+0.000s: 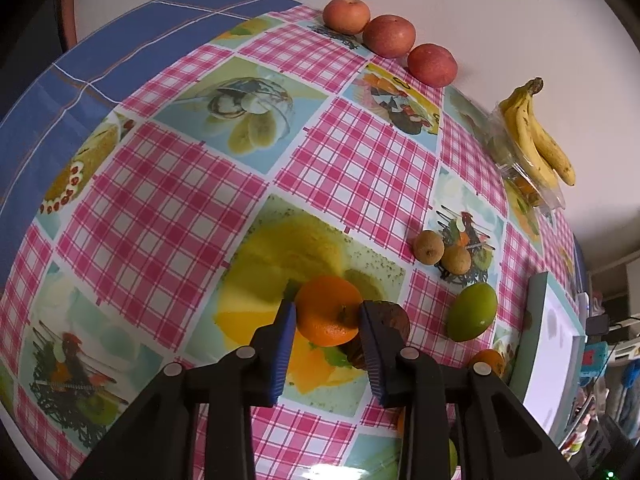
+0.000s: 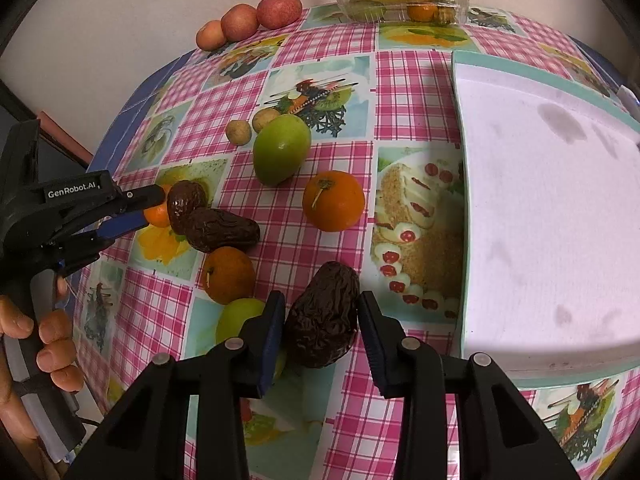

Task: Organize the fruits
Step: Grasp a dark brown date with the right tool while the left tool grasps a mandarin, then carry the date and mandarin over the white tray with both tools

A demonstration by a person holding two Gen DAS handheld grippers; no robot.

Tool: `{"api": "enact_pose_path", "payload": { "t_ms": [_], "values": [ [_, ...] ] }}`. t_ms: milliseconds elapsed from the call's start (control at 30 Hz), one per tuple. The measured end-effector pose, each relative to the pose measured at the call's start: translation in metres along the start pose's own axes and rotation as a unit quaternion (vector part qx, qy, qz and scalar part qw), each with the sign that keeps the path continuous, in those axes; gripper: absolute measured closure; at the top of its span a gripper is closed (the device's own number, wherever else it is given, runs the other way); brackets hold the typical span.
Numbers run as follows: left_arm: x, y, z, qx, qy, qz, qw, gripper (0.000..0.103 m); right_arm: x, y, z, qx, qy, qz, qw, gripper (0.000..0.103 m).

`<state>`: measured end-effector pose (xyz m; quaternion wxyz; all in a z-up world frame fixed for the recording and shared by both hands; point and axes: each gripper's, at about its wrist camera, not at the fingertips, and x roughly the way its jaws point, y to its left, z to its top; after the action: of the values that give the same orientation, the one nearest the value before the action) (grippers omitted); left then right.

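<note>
The left gripper (image 1: pixel 328 316) has its ribbed blue pads (image 1: pixel 285 344) pinched on a smooth, round orange (image 1: pixel 328 310), with a dark wrinkly avocado (image 1: pixel 394 318) just behind the right-hand finger. The right gripper (image 2: pixel 322 320) sits narrow around a second bumpy, pear-shaped avocado (image 2: pixel 324 316), both pads at its skin. Beyond its fingers lie another orange (image 2: pixel 334 201) and a glossy green mango (image 2: pixel 281 149); off to the right is a white board with a teal rim (image 2: pixel 460 184). Everything rests on a shiny pink-check tablecloth (image 2: pixel 288 248). "GenRobot.AI" is printed on the left gripper's body.
</note>
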<state>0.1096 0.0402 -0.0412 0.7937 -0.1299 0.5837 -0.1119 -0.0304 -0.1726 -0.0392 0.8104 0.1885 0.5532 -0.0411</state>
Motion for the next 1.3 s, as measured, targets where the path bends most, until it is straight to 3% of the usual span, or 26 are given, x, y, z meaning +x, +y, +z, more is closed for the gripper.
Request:
{"api": "enact_pose_path", "payload": {
  "t_ms": [367, 633, 833, 1000, 1300],
  "values": [
    [-0.022, 0.027, 0.003, -0.054, -0.031, 0.004, 0.9981, 0.070, -0.011, -0.011, 0.003, 0.016, -0.016, 0.000, 1.000, 0.066],
    [-0.047, 0.011, 0.002, -0.026, -0.066, -0.004, 0.9975, 0.070, -0.040, -0.026, 0.013, 0.039, -0.067, -0.008, 0.997, 0.066],
    [-0.051, -0.026, -0.007, 0.028, -0.063, -0.014, 0.9975, 0.070, -0.069, -0.054, 0.020, 0.062, -0.108, -0.059, 0.990, 0.066],
    [-0.048, -0.069, -0.015, 0.074, -0.043, -0.041, 0.9955, 0.070, -0.080, -0.103, 0.020, 0.124, -0.114, -0.116, 0.979, 0.066],
    [-0.030, -0.159, -0.029, 0.170, -0.014, -0.058, 0.9837, 0.070, -0.104, -0.169, 0.024, 0.195, -0.139, -0.168, 0.956, 0.066]
  ]
}}
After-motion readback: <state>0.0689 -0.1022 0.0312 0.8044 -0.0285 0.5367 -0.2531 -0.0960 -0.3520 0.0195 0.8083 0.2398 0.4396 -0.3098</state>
